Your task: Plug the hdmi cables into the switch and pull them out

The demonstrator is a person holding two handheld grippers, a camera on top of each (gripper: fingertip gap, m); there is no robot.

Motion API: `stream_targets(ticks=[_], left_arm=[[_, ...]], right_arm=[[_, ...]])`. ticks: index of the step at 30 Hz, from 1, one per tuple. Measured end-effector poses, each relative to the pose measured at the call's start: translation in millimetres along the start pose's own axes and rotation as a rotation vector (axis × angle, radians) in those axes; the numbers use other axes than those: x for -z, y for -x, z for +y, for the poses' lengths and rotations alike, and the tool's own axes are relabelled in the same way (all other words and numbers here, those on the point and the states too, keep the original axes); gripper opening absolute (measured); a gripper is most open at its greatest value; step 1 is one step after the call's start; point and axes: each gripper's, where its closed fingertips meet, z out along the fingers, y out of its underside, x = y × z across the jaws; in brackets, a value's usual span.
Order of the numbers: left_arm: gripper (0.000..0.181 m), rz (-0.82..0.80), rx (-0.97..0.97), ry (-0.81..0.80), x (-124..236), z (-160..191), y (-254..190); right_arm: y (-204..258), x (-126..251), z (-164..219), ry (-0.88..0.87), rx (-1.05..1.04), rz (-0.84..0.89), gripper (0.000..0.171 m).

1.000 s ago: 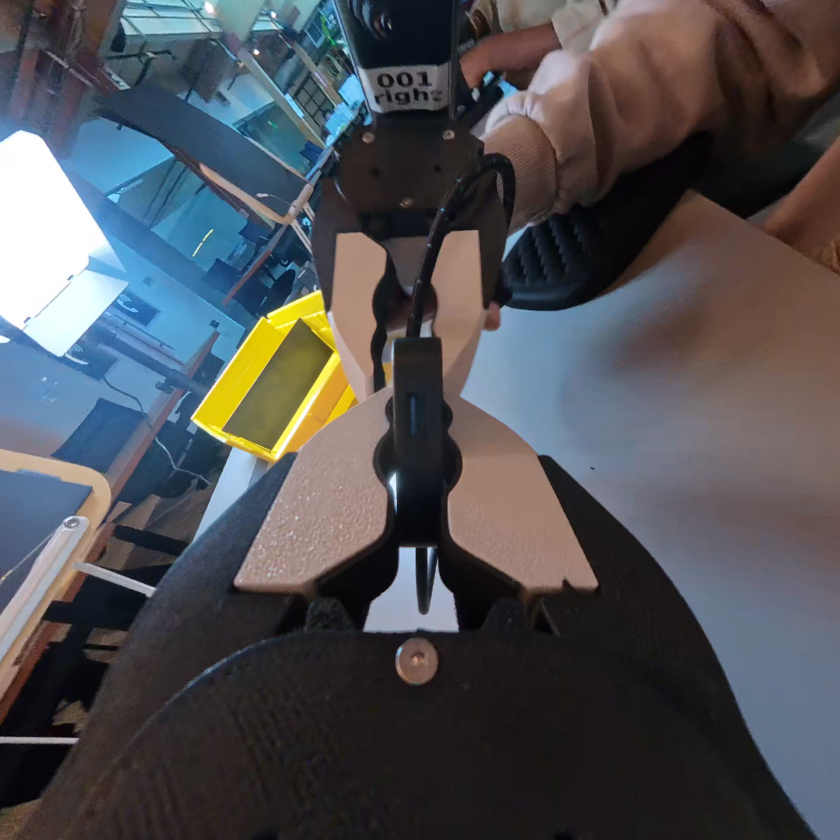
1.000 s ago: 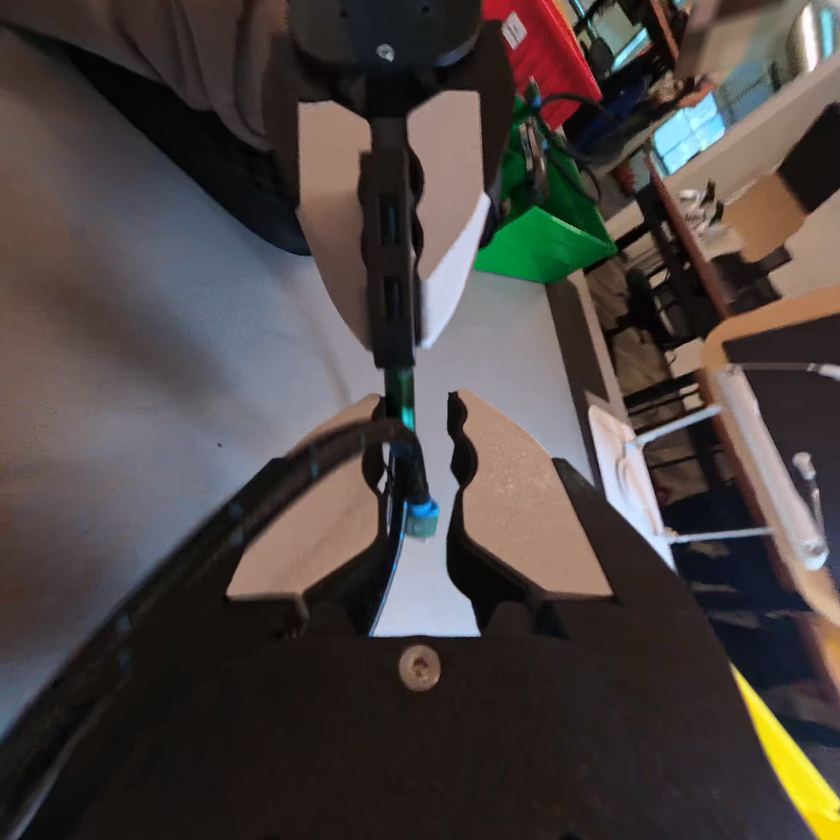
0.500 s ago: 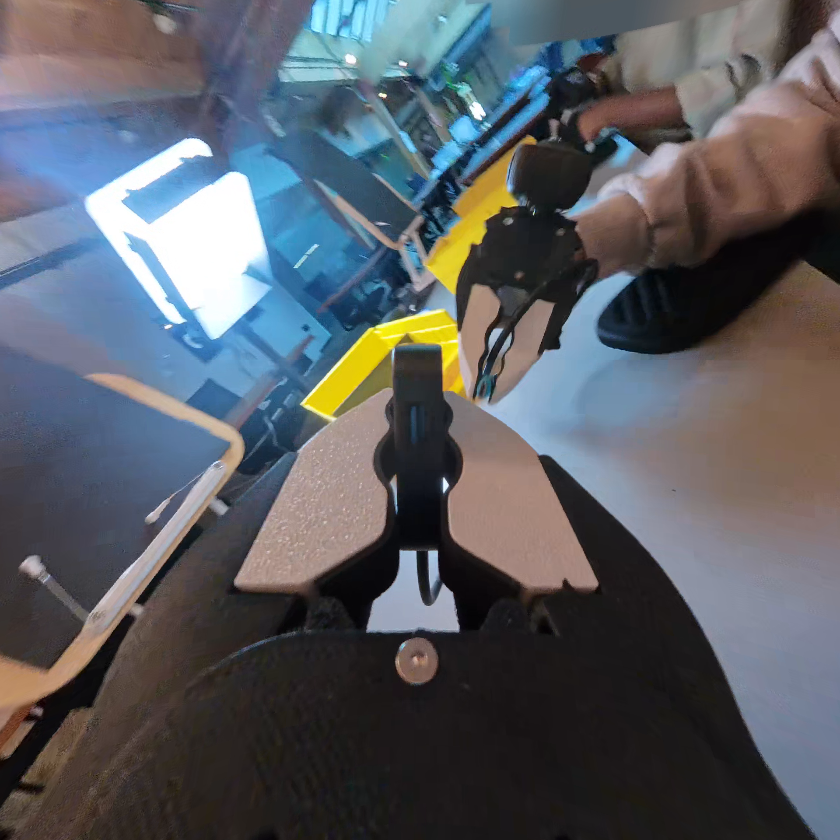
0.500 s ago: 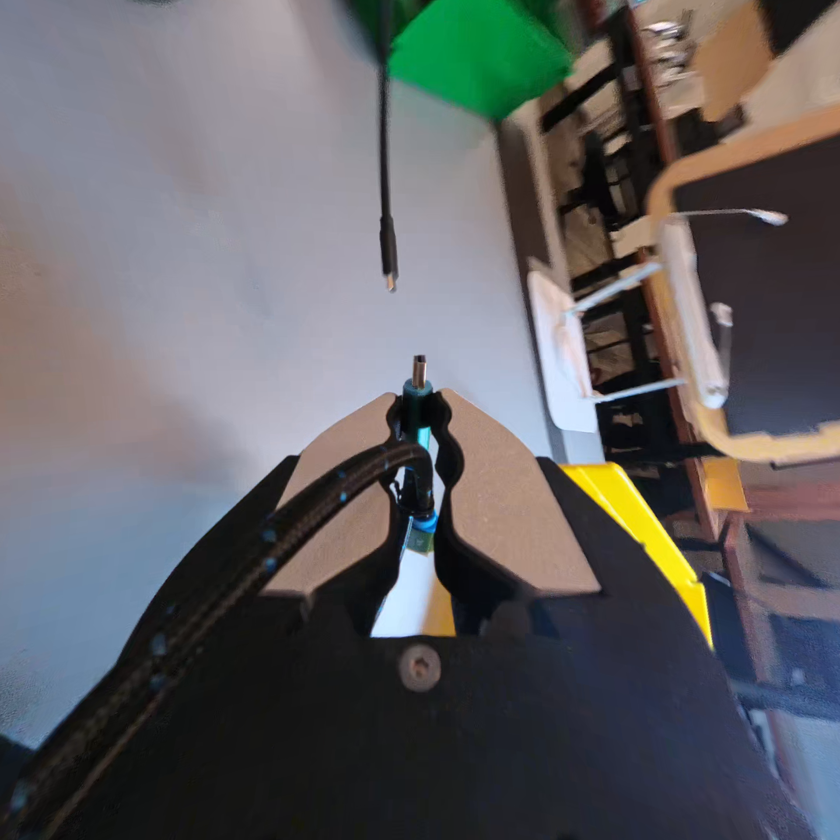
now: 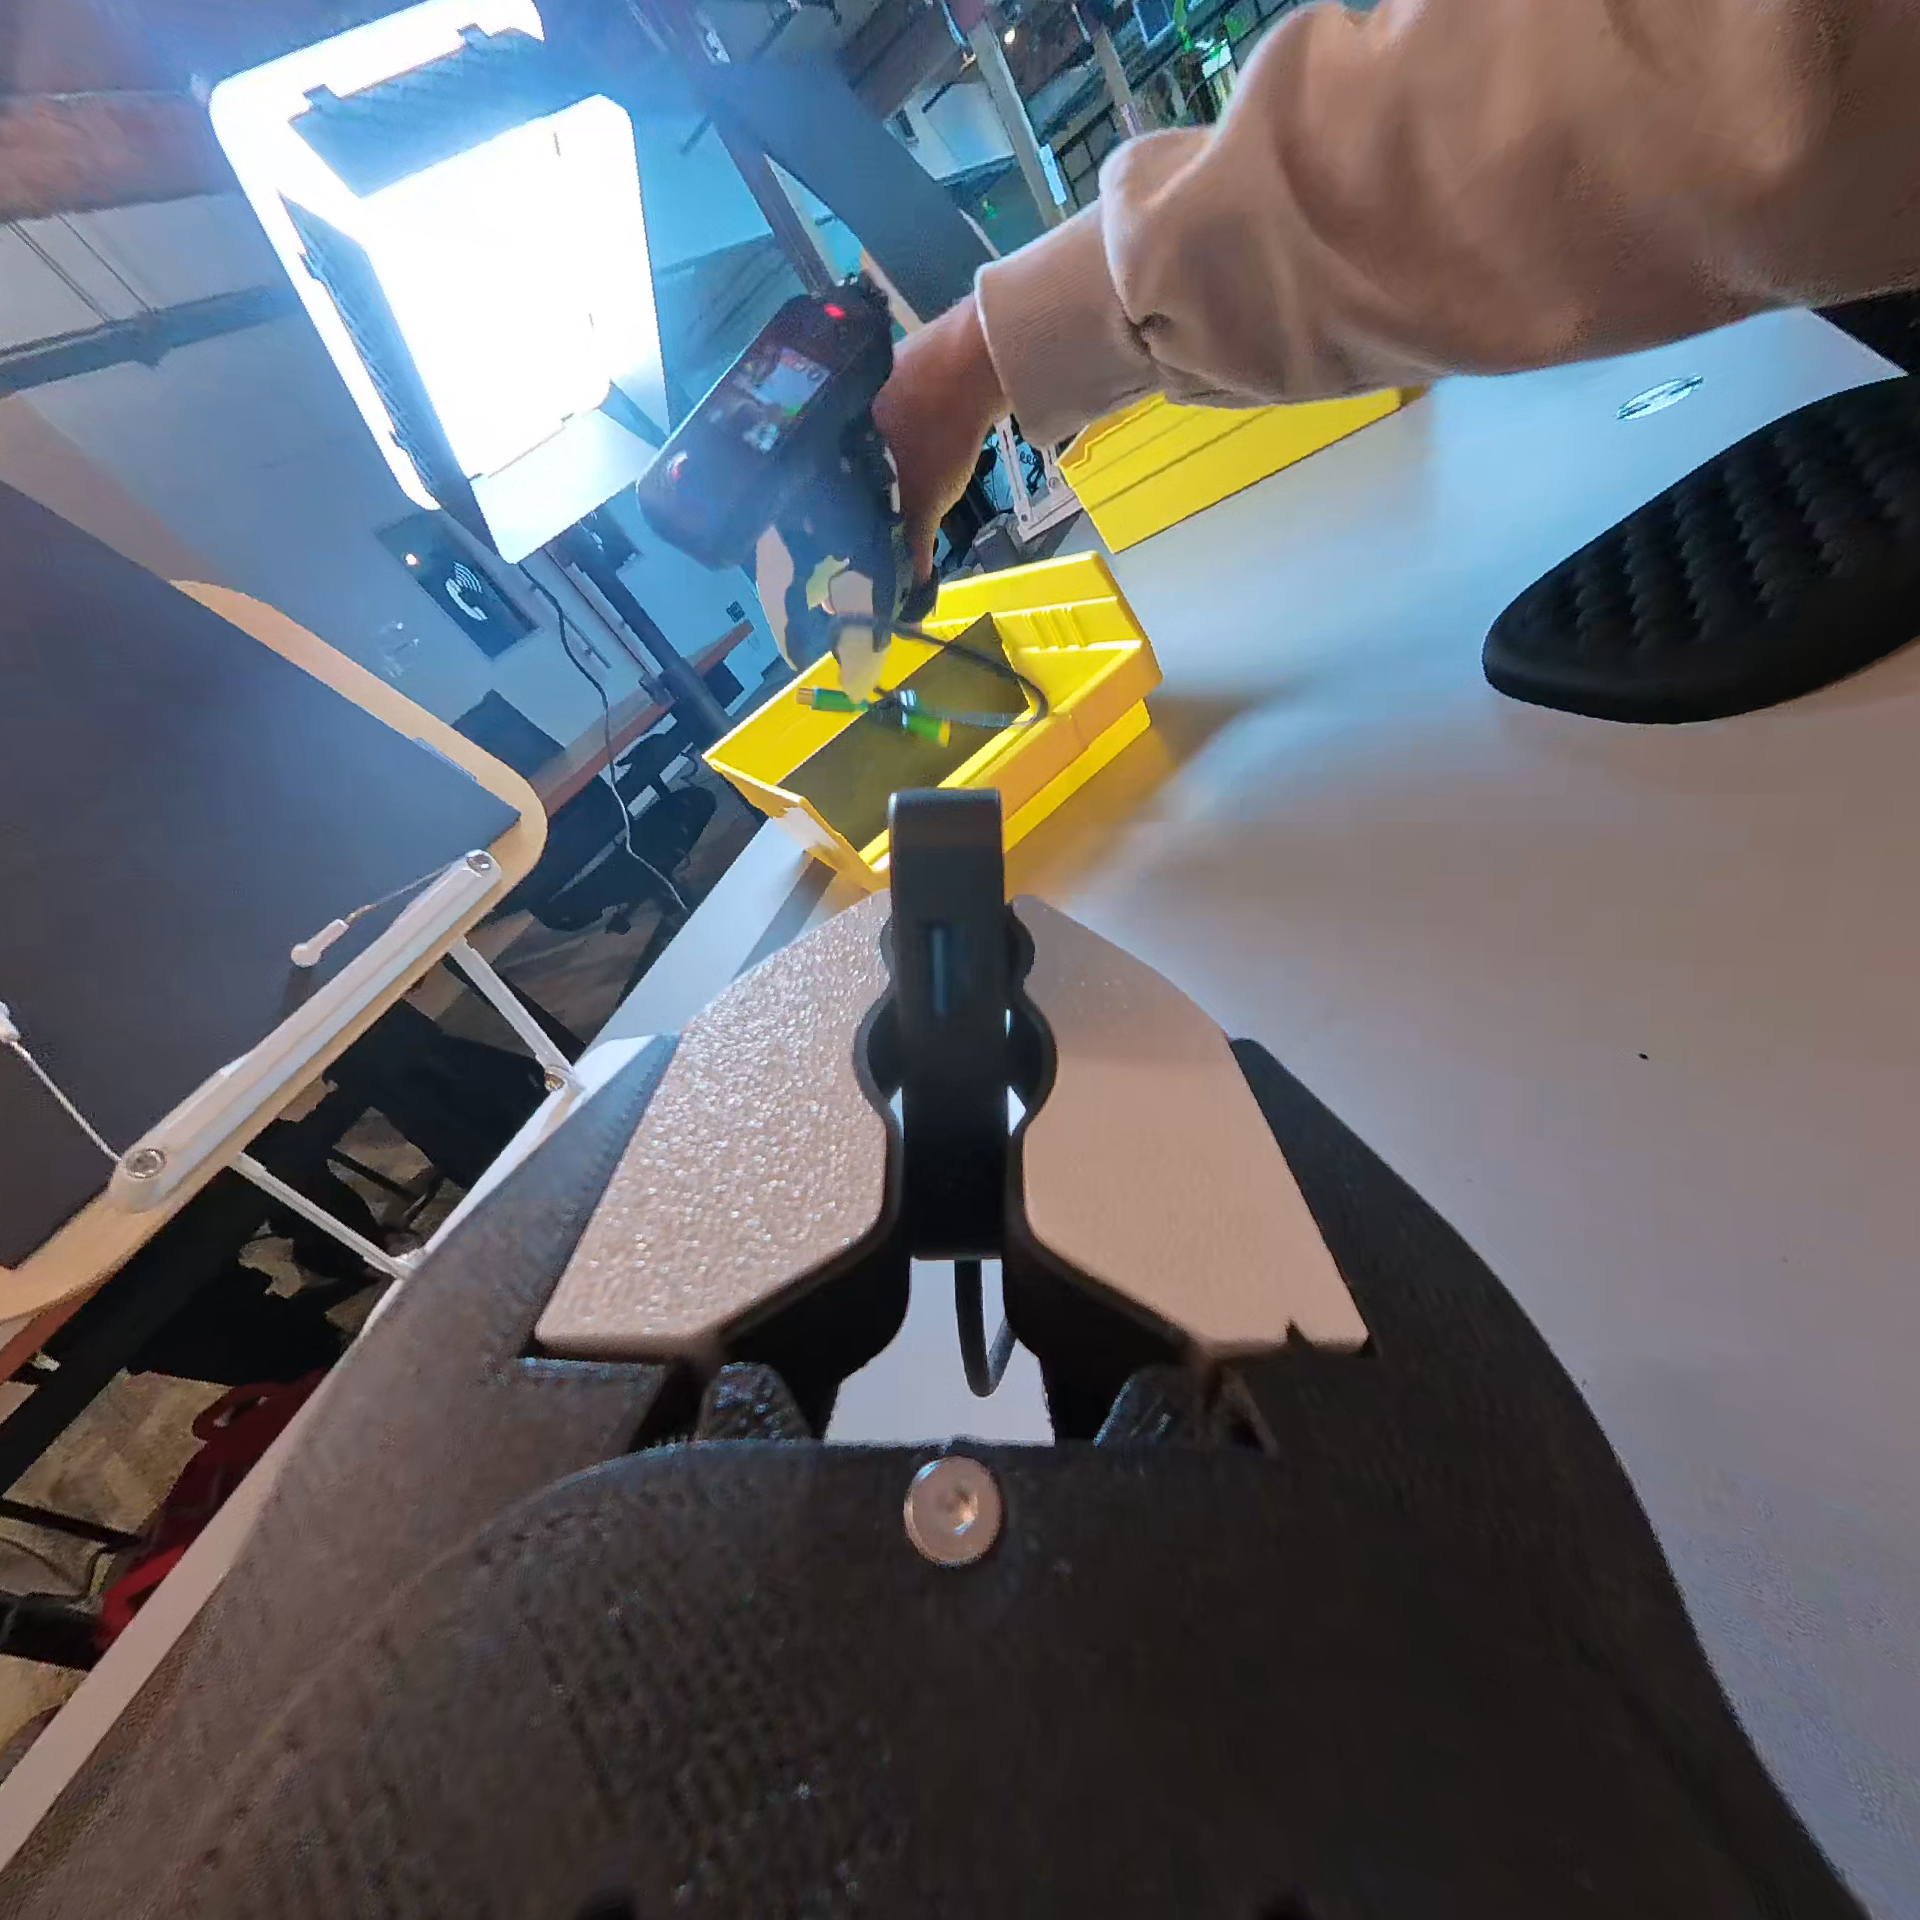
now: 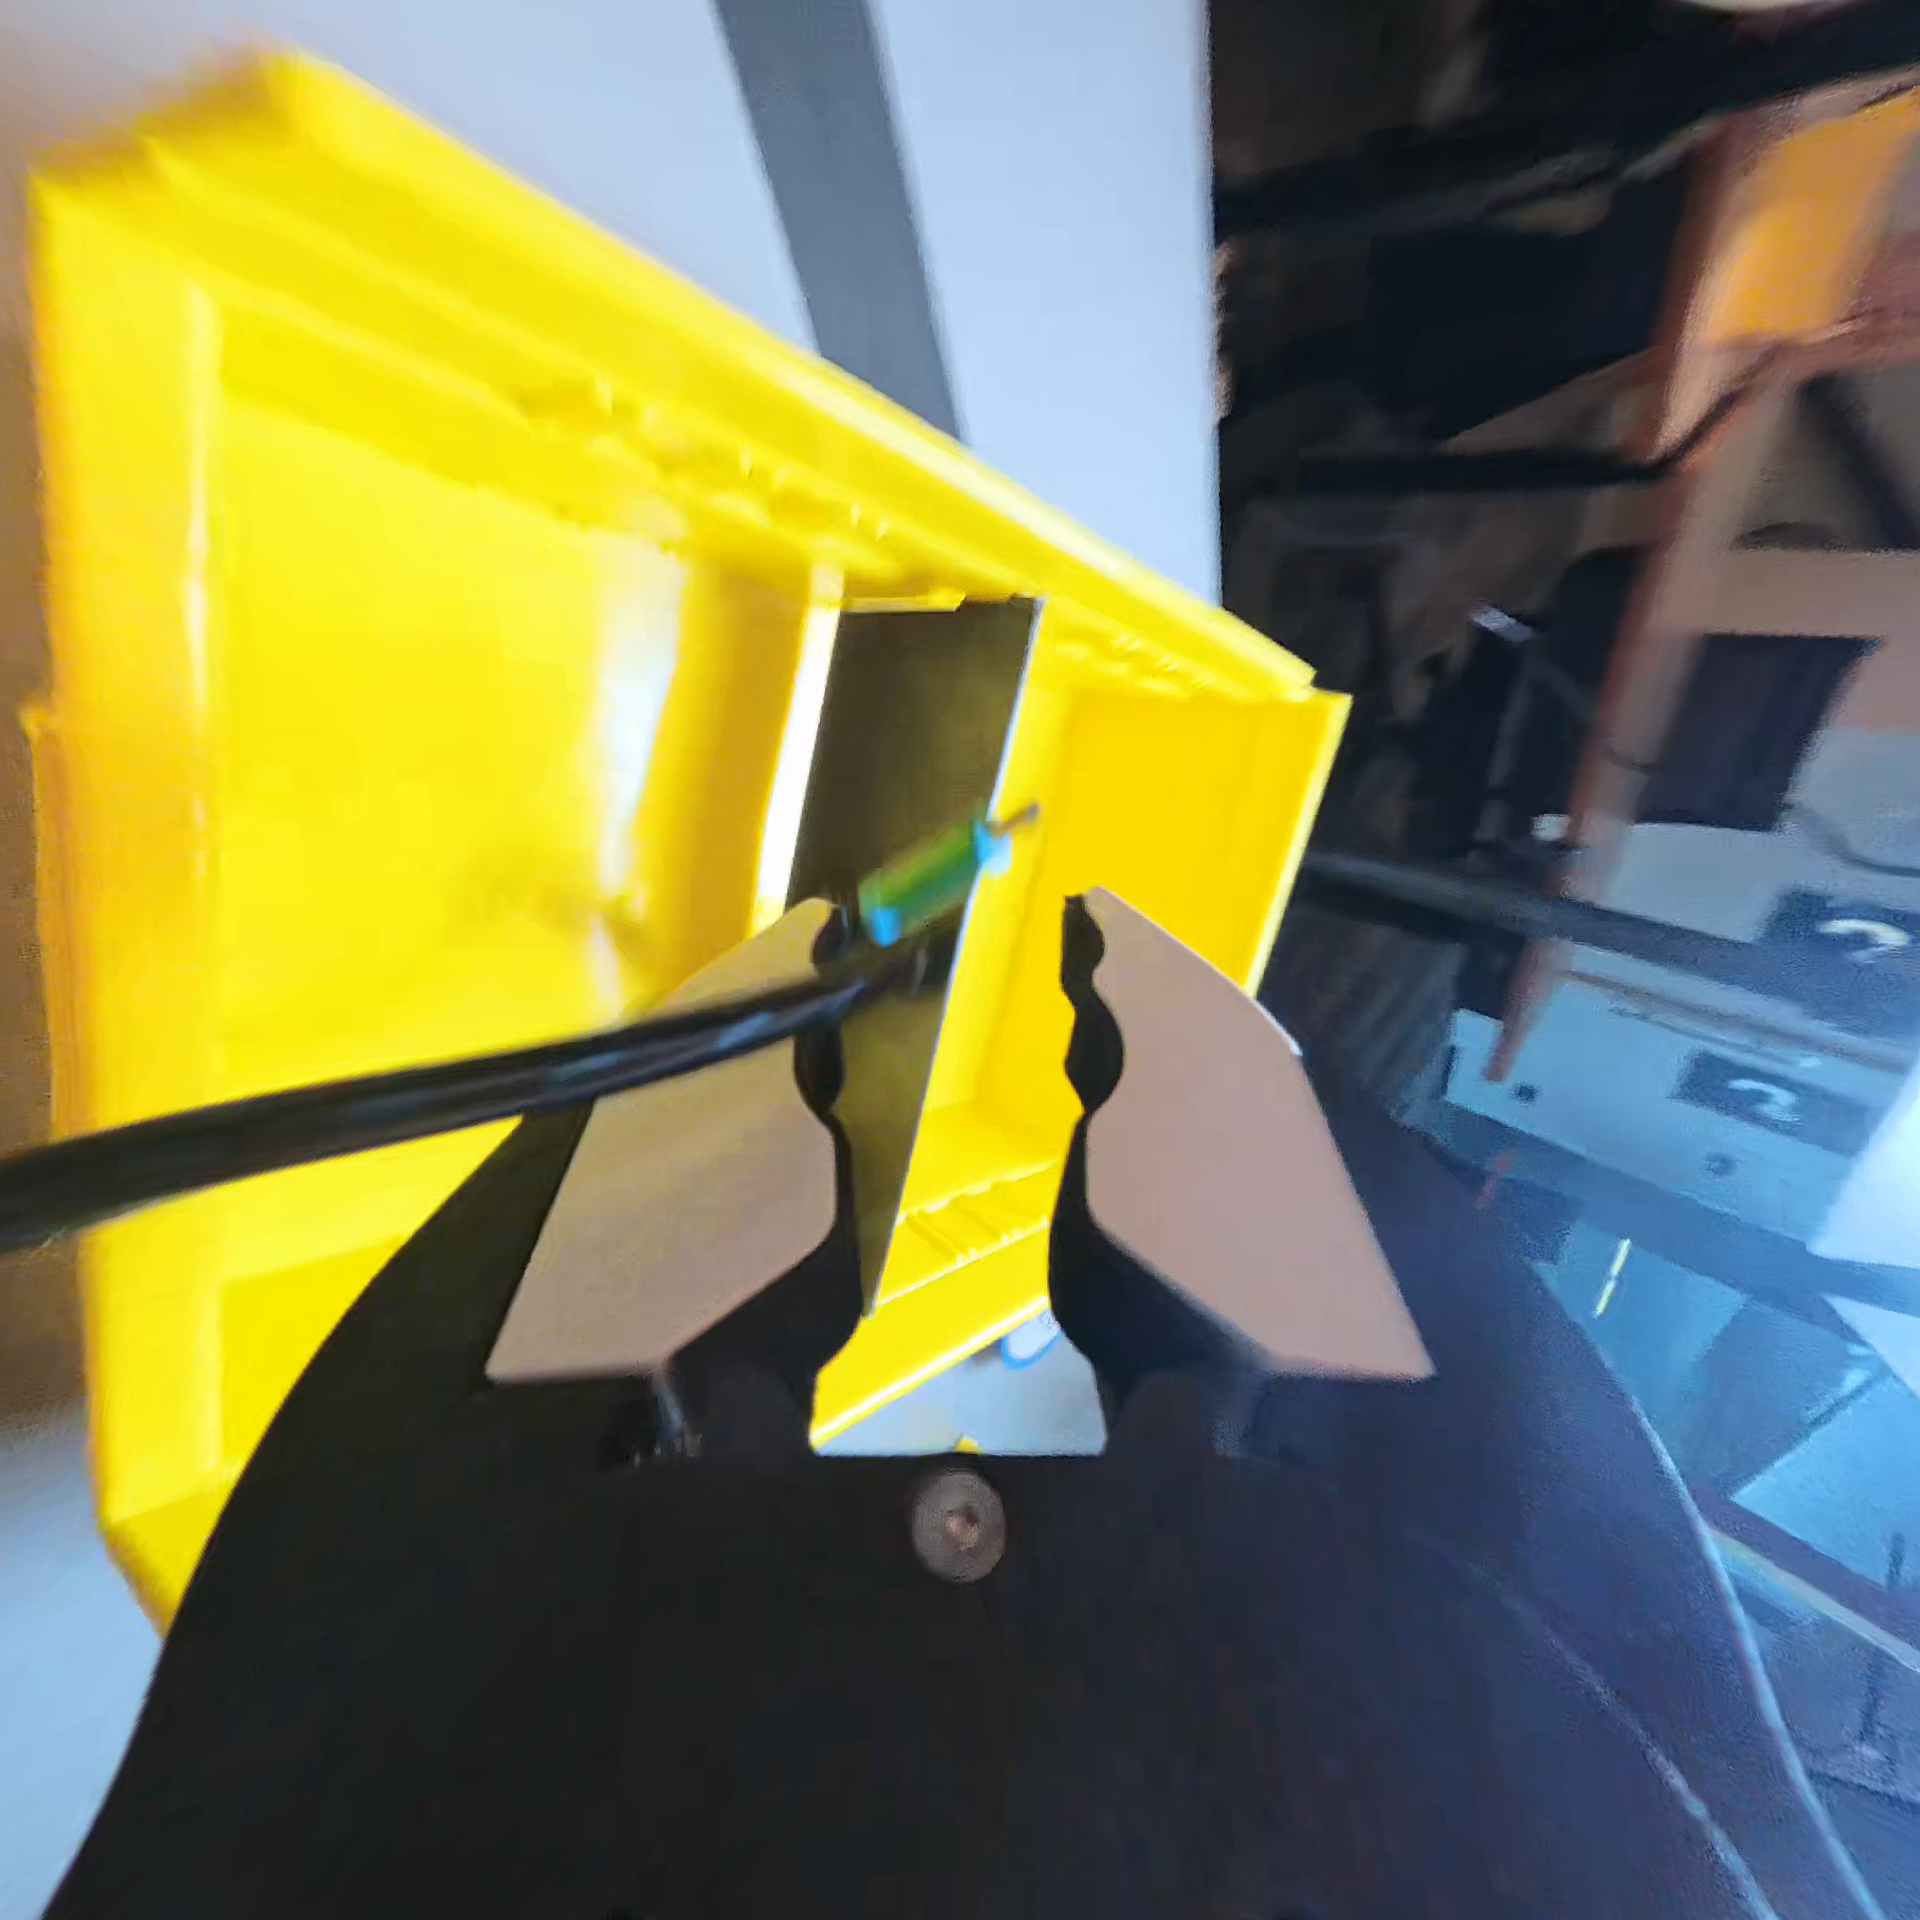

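White table (image 5: 1507, 935), yellow bin (image 5: 1081, 665), bright lamp (image 5: 457, 312)

yellow bin (image 5: 1081, 665) on white table (image 5: 1558, 935) — bright light panel (image 5: 468, 291)

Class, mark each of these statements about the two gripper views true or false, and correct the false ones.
1. The left gripper is shut on the black switch. True.
2. The right gripper is clamped on the cable. False: its jaws stand open, and the cable crosses over one finger.
3. The right gripper is over a yellow bin. True.
4. The cable's plug sits in the switch. False: it hangs over the bin, unplugged.
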Motion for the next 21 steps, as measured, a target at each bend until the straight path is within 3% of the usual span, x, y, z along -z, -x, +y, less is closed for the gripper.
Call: stream_targets(ticks=[5, 9, 12, 15, 18, 21], left_arm=[[0.015, 0.008, 0.042, 0.004, -2.1, 6.6, 0.5], [0.015, 0.034, 0.095, -0.062, -1.7, -5.7, -3.3], [0.015, 0.055, 0.14, -0.123, -1.8, -17.7, -7.4], [0.015, 0.075, 0.183, -0.184, -1.9, -30.0, -11.6], [0.015, 0.106, 0.256, -0.267, -1.1, -45.2, -15.8], [0.015, 0.13, 0.307, -0.319, 1.9, -53.0, -17.6]], right_arm=[[1.6, 3.8, 10.9, -0.004, -0.045, -0.123, 0.051], [13.3, 69.6, -47.3, -0.398, -0.198, -0.167, 0.049], [75.1, 140.4, -106.2, -0.726, -0.151, -0.267, 0.048], [158.8, 188.8, -149.4, -0.917, -0.041, -0.378, 0.048], [217.3, 193.0, -174.1, -0.949, 0.053, -0.399, 0.047], [246.0, 172.7, -176.8, -0.893, 0.073, -0.513, 0.048]])
